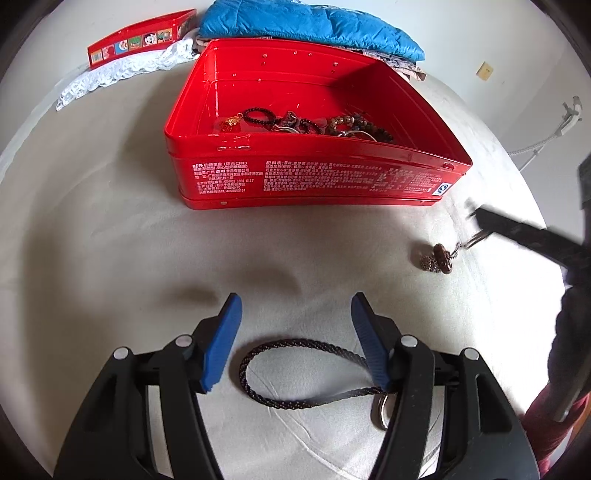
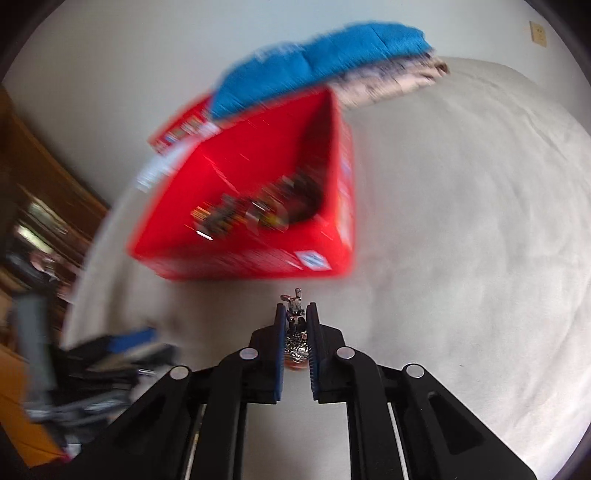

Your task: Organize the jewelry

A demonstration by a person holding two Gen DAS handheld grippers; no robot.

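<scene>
An open red tin (image 1: 314, 177) stands on the pale bed sheet with several bead bracelets (image 1: 306, 123) inside. A dark braided cord (image 1: 295, 343) with a metal clasp lies on the sheet between the blue pads of my left gripper (image 1: 295, 299), which stands open and does not touch it. At the right edge, my right gripper (image 1: 474, 218) holds a small charm (image 1: 437, 258) of brown and sparkly beads by its ring. In the blurred right wrist view, my right gripper (image 2: 296, 308) is shut on the charm (image 2: 296, 325), just short of the tin (image 2: 240, 258).
The tin's red lid (image 1: 140, 37) leans at the back left beside white lace (image 1: 122, 70). A folded blue cloth (image 1: 306, 22) lies behind the tin. Wooden furniture (image 2: 44, 177) stands off the bed's left side. My left gripper shows blurred at lower left (image 2: 122, 347).
</scene>
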